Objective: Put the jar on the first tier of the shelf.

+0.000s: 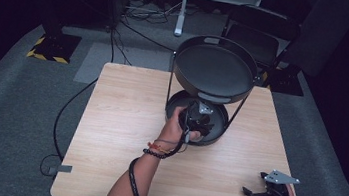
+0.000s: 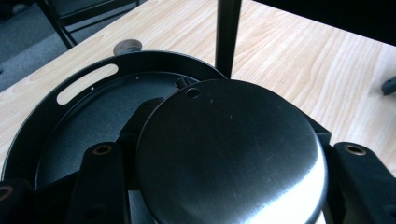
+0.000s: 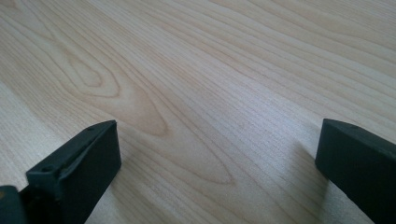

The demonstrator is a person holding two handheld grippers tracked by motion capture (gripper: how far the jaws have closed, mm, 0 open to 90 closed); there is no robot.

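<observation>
Held between the left gripper's (image 2: pixel 224 186) jaws is a round metal disc (image 2: pixel 229 158), over the lower tray (image 2: pixel 42 135). Right gripper (image 3: pixel 217 158) is observed wide open, empty, above the table (image 3: pixel 196 70).

Probably a lab: dark curtains, floor cables (image 1: pixel 120 31), hazard-taped stand base (image 1: pixel 50 47).

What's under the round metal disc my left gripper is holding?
Beneath the round brushed-metal disc lies the black lower tray of the two-tier stand, with a slotted handle; the tray floor directly under the disc is covered.
</observation>
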